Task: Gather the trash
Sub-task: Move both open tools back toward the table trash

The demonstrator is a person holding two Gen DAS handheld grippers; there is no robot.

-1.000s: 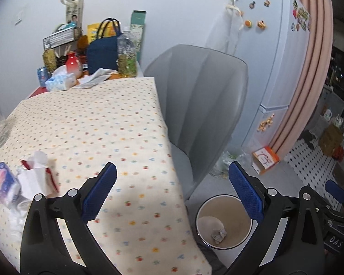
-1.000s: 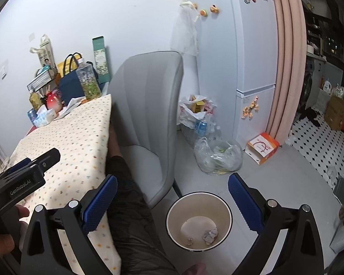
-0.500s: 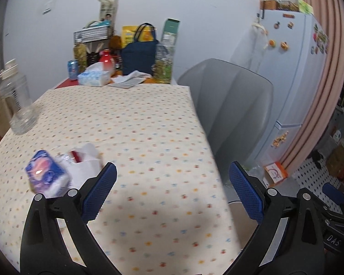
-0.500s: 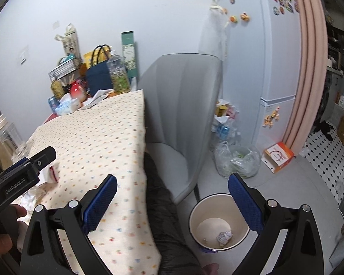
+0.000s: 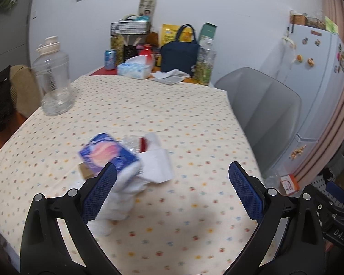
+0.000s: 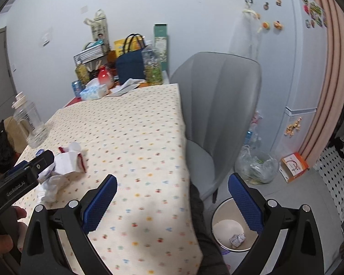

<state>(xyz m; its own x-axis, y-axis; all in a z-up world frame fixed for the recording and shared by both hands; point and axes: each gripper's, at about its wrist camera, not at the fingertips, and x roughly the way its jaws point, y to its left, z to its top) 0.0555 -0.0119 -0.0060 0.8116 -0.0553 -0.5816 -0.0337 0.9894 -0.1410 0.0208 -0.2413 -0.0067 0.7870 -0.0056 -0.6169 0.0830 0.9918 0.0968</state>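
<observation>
blue padded fingers [image 5: 98, 194] spread, crumpled white tissue [image 5: 123, 192], blurred blue packet [image 5: 107, 153]

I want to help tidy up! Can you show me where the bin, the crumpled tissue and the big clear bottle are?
bin [image 6: 214, 217], right wrist view, on its left rim.
crumpled tissue [image 5: 123, 197], left wrist view, on its white middle.
clear bottle [image 5: 54, 80], left wrist view, on its see-through body.

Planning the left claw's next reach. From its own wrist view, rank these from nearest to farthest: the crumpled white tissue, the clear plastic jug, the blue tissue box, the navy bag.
1. Crumpled white tissue: right by the left claw's left finger.
2. Clear plastic jug: far left, mid-table.
3. Blue tissue box: back of the table, centre.
4. Navy bag: behind it, slightly right, near the wall.
</observation>
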